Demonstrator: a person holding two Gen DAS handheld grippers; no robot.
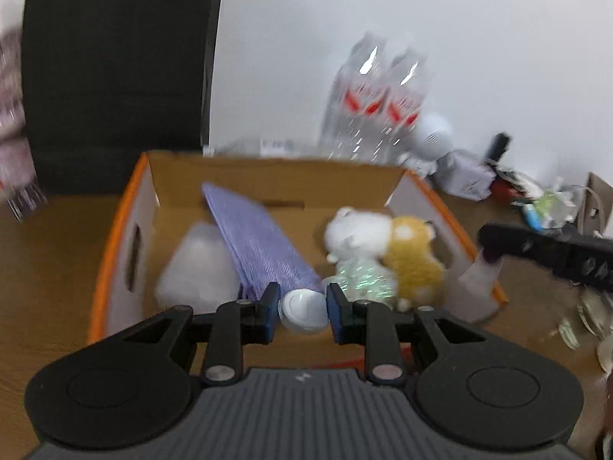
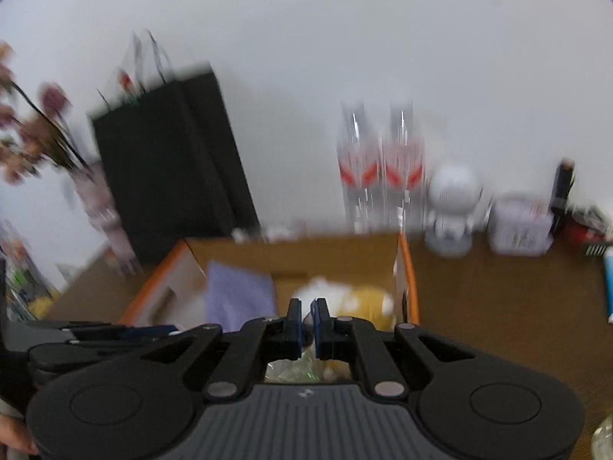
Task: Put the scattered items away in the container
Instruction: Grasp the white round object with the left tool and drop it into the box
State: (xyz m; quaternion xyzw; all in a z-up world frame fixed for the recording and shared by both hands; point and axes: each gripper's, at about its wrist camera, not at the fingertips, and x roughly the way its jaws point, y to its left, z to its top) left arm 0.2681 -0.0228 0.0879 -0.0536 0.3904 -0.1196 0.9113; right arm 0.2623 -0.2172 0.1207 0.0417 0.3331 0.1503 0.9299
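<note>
Left tool (image 1: 302, 312): we are clamping a white puck (image 1: 303, 311) over the box (image 1: 115, 237), near its front wall.
Right tool (image 2: 306, 324): fingers are standing nearly together; we cannot tell if anything is pinched.
Box contents: purple cloth (image 1: 256, 241), plush toys (image 1: 383, 245).
Risk: we judge the smooth puck could be slipping out early and landing on the bench (image 1: 49, 260).
Writing: blur is leaving the bottles (image 1: 375, 103) unreadable.

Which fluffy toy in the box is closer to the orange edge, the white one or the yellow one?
The yellow plush toy. It lies beside the box's right wall with the orange rim, while the white plush toy sits on its other side, nearer the purple cloth.
</note>
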